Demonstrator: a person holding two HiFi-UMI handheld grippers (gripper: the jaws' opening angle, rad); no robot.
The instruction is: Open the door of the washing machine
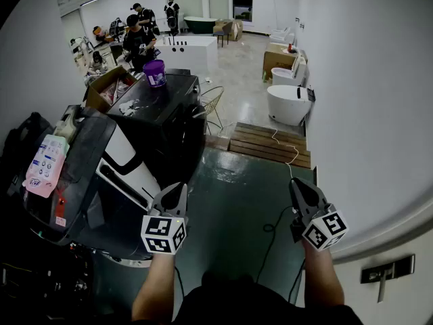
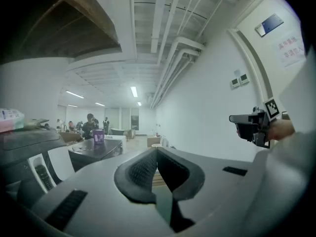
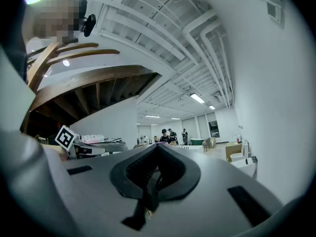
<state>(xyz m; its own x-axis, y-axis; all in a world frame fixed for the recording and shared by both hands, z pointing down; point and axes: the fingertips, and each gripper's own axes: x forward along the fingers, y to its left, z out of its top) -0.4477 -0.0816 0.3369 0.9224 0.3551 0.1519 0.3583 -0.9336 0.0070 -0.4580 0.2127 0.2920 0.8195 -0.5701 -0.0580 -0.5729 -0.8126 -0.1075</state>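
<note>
**Both jaws shut, hovering beside the washing machine**

From the head view I have the washing machine [image 1: 81, 181] low on the left, a dark body with a white control strip along its front. A pink packet [image 1: 44, 165] lies on its top. The front, where the door sits, is in shadow, and I can't make out from here whether the door is latched.

My left gripper [image 1: 180, 189] hangs just right of the washing machine's front and holds nothing. In its own view [image 2: 157, 153] the jaws are together with nothing between them. My right gripper [image 1: 298, 184] is well right of the washing machine, across the green floor [image 1: 230, 181] and close to the white wall [image 1: 365, 114]. Its own view [image 3: 155, 151] shows the jaws pressed together and empty too. Both point roughly level down the room.

Beyond the washing machine stands a second dark machine [image 1: 169, 114] with a purple cup [image 1: 154, 73] on top. Right of that one lies a wooden pallet [image 1: 270, 144], with a white tub [image 1: 287, 103] further on. A black cable [image 1: 274, 229] trails across the floor right of the washing machine. Several people [image 1: 139, 36] stand far beyond it at the back of the room.
</note>
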